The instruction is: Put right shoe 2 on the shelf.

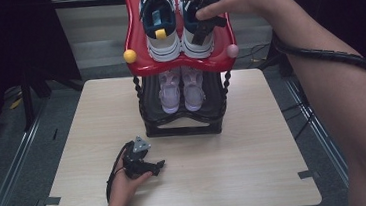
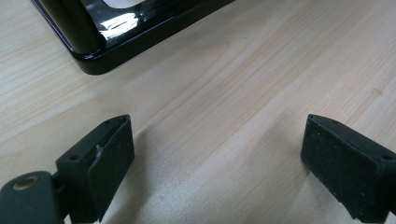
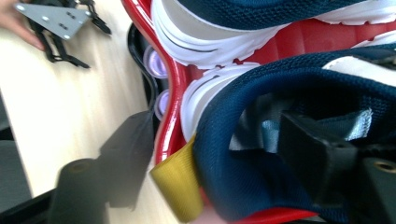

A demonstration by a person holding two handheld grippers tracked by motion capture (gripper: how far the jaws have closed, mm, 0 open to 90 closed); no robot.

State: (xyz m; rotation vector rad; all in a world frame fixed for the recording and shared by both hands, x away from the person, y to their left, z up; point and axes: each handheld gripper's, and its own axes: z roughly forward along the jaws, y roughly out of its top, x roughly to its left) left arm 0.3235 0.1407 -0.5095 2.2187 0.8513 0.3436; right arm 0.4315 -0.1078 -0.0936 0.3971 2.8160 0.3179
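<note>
Table (image 1: 254,142) carrying two-tier shoe rack (image 1: 183,125), red top shelf (image 1: 134,22) bearing navy-white sneaker pair. I'm working right gripper (image 1: 201,3) at right sneaker (image 1: 197,44): jaws straddling heel collar, one inside, one outside, clamping it. Left gripper (image 1: 143,161) lying on tabletop near rack base, jaws spread wide, gripping nothing.

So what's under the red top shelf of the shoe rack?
Under the red shelf a pair of pale pink shoes sits on the black lower shelf, toes toward the camera. Their heels are hidden beneath the red shelf.
</note>
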